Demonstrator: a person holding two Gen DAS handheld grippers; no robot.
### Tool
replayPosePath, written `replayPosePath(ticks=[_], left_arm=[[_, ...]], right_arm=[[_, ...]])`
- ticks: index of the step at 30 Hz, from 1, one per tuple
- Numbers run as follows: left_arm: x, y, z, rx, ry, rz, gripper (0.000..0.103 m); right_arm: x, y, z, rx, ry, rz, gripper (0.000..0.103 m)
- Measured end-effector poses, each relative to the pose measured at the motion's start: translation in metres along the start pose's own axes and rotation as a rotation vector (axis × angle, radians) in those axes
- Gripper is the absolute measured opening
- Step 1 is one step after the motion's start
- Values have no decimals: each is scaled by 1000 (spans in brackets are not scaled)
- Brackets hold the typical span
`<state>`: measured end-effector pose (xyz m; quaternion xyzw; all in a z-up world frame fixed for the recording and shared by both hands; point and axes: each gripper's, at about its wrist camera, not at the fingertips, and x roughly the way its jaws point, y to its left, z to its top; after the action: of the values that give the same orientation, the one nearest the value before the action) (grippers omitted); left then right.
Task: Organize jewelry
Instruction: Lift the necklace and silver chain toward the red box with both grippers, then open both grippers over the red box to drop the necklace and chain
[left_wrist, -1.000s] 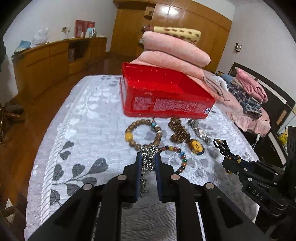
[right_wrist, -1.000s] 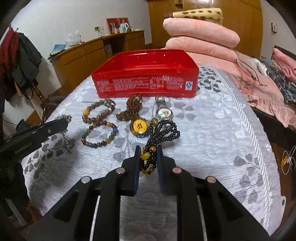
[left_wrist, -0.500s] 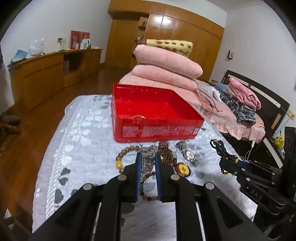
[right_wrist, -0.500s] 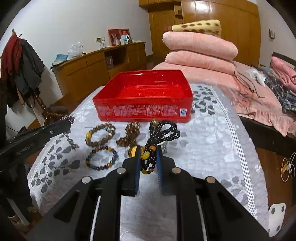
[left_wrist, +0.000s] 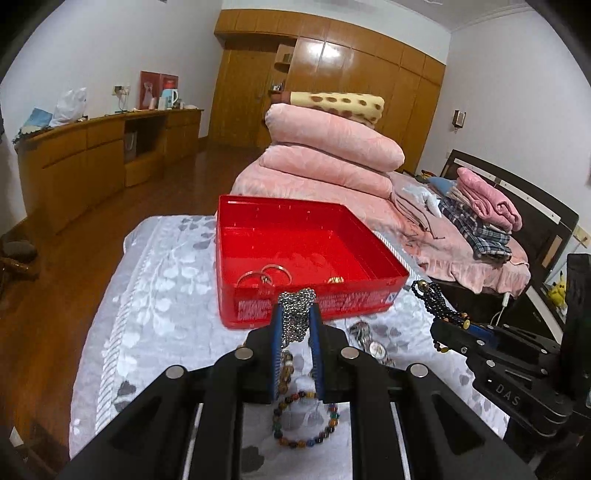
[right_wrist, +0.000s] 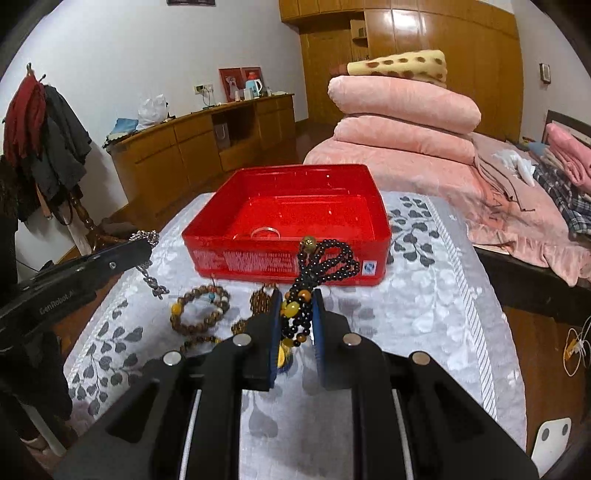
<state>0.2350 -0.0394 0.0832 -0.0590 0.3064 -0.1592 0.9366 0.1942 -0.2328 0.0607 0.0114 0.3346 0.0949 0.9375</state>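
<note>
- My left gripper (left_wrist: 295, 317) was clamped on a silver chain (left_wrist: 294, 312), held just before the red box (left_wrist: 280, 306).
- My right gripper (right_wrist: 297, 314) pinched a black bead string (right_wrist: 325, 258), raised near the box front.
- Rings (left_wrist: 263, 277) lay inside the box; bracelets (right_wrist: 201, 308) stayed on the cloth (right_wrist: 424, 314).

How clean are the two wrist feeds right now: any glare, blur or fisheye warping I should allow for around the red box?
Left wrist view: sharp in the middle, red box crisp, glare on the wardrobe doors, walls bowing at the black corners. Right wrist view: same barrel warp, black bead string in focus, wardrobe shine again, no motion blur; the gripper bodies close to each lens look dark and featureless.
</note>
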Motion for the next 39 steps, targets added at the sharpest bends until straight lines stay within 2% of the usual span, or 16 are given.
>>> replayPosePath(ticks=[12, 20, 33, 34, 36, 37, 38, 39], left_arm=[[43, 1, 43, -21, -6, 4, 14], [79, 7, 70, -32, 7, 27, 14], [144, 24, 66, -59, 127, 77, 14], [147, 24, 65, -60, 137, 82, 16], [149, 25, 65, -59, 141, 93, 29], [149, 25, 66, -58, 137, 97, 39], [148, 25, 66, -56, 130, 102, 44], [145, 25, 67, -55, 125, 104, 44]], right_arm=[[29, -6, 50, 3, -21, 9, 14], [63, -12, 76, -5, 10, 12, 14], [122, -21, 93, 30, 79, 27, 15], [124, -22, 94, 33, 83, 24, 20], [128, -23, 93, 30, 84, 8, 24], [128, -24, 93, 30, 80, 6, 31], [127, -25, 93, 32, 75, 4, 33], [125, -26, 93, 33, 69, -1, 33]])
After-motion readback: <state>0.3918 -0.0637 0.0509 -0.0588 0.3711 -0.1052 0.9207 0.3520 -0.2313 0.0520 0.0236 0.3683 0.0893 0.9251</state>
